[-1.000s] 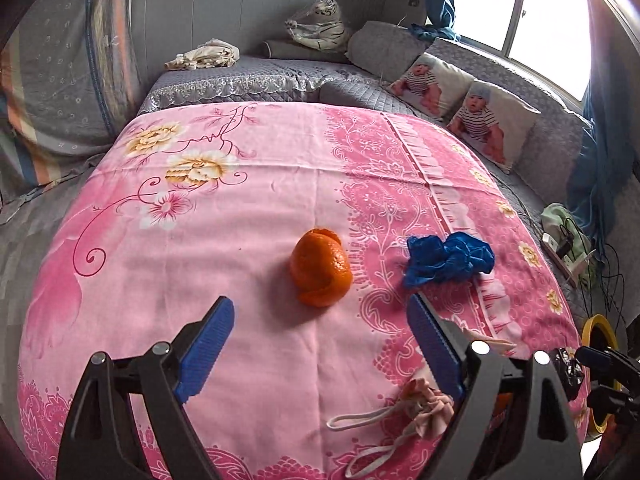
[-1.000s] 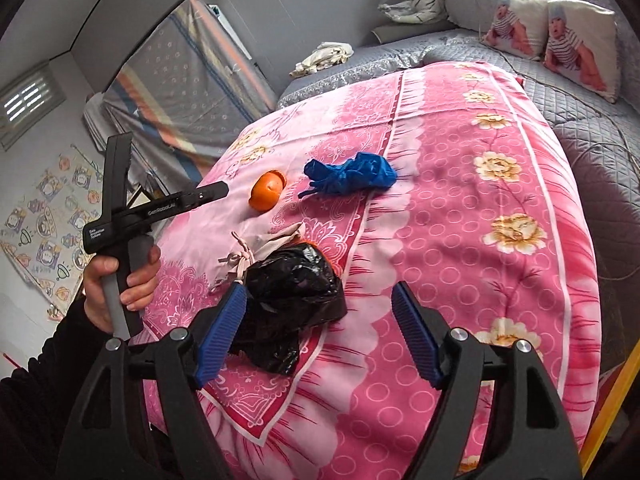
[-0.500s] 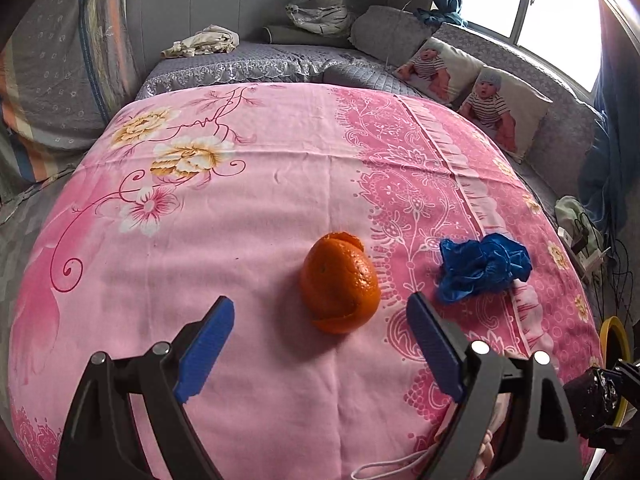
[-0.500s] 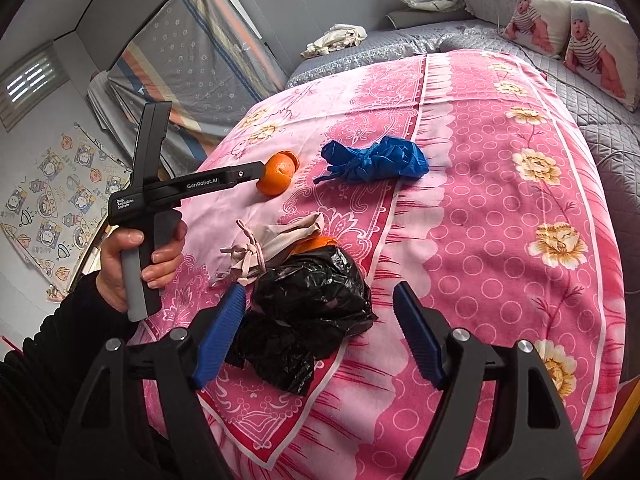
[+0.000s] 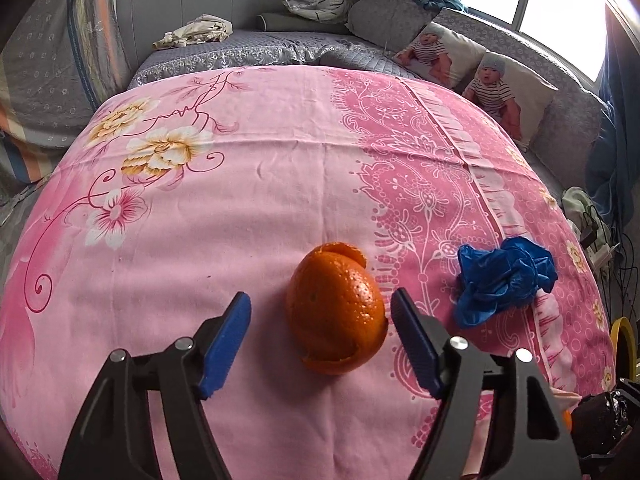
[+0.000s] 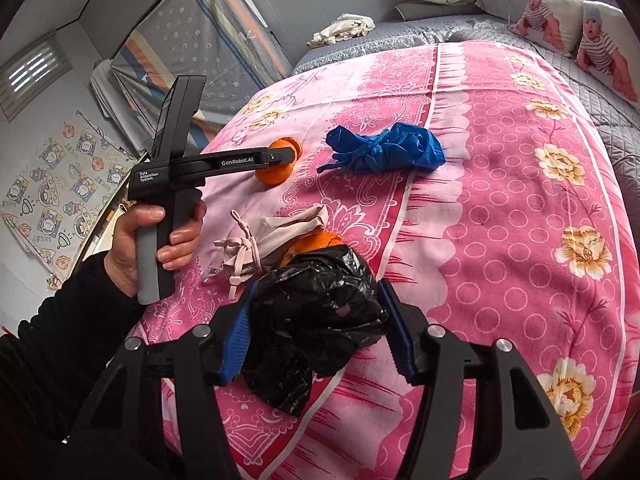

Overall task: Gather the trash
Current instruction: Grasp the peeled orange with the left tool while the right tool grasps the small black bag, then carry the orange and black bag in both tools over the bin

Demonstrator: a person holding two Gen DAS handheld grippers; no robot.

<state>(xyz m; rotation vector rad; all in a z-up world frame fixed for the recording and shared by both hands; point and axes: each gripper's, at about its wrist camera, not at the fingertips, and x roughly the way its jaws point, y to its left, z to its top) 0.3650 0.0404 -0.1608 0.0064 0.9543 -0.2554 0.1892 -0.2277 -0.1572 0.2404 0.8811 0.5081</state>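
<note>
Left tongs (image 5: pixel 320 318) stand apart around the orange peel (image 5: pixel 336 312); the hollow peel may crumple. Right tongs (image 6: pixel 314 326) flank the black bag (image 6: pixel 316 320); contact unclear, so it may slip toward 6 o'clock.

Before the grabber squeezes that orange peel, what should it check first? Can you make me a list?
1. Left gripper open wide enough: ok, both blue pads stand apart.
2. Orange peel between the pads: ok, though it sits nearer the right pad than the left one.
3. Peel free of other things: ok, the blue crumpled glove lies apart to its right.
4. Peel lying flat on the pink sheet, nothing on top: ok.
5. Right gripper around the black trash bag: ok, the bag fills the gap; whether the pads pinch it firmly: cannot tell.
6. Bag mouth open to take the peel: cannot tell, the bag looks bunched.
</note>
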